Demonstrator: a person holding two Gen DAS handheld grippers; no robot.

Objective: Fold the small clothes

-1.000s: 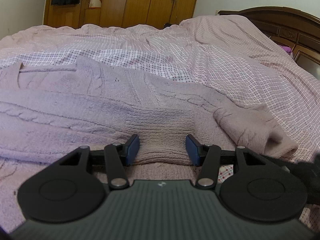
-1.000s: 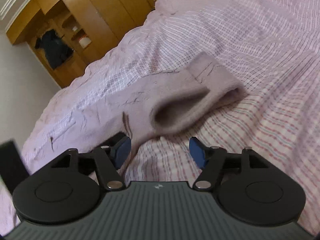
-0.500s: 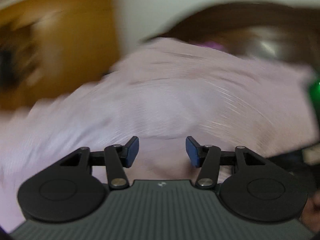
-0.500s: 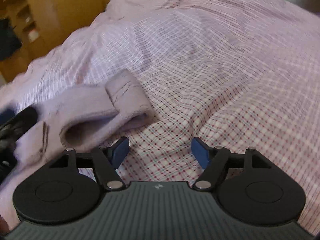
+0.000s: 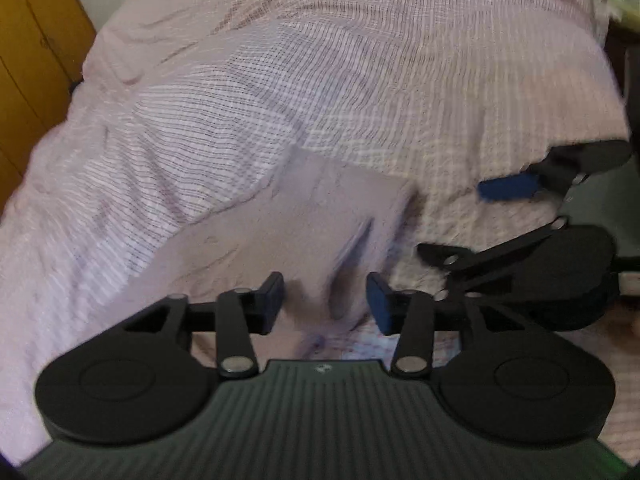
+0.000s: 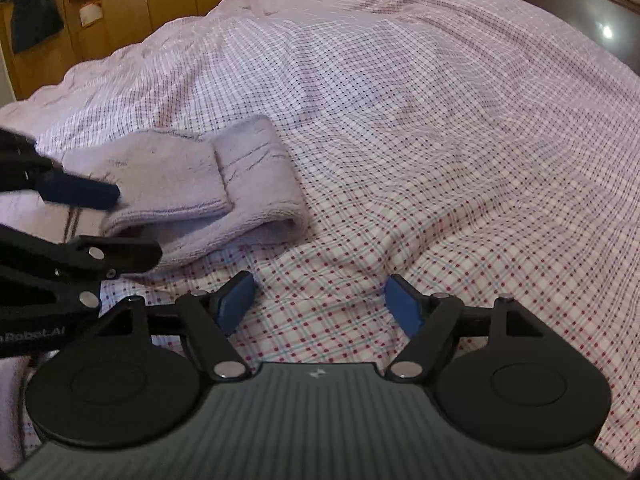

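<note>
Left claw (image 5: pixel 325 300) narrowing over the knitted sleeve (image 6: pixel 208 184) with pads not yet pressing, right claw (image 6: pixel 320 304) spread wide above bare bed (image 6: pixel 440 120), nothing between; sleeve near the bed's near edge. Risk: pinching the checked cover along with the cuff, dragging both. Partial "Robot.AI" lettering on the left claw's body, nothing else legible.

A pale lilac knitted sweater (image 6: pixel 180 184) lies on the checked bedspread (image 6: pixel 400 120), its sleeve stretched out flat. The ribbed cuff (image 6: pixel 256 168) is folded back over the sleeve, opening gaping toward the camera, fuzzy and soft-looking.
</note>
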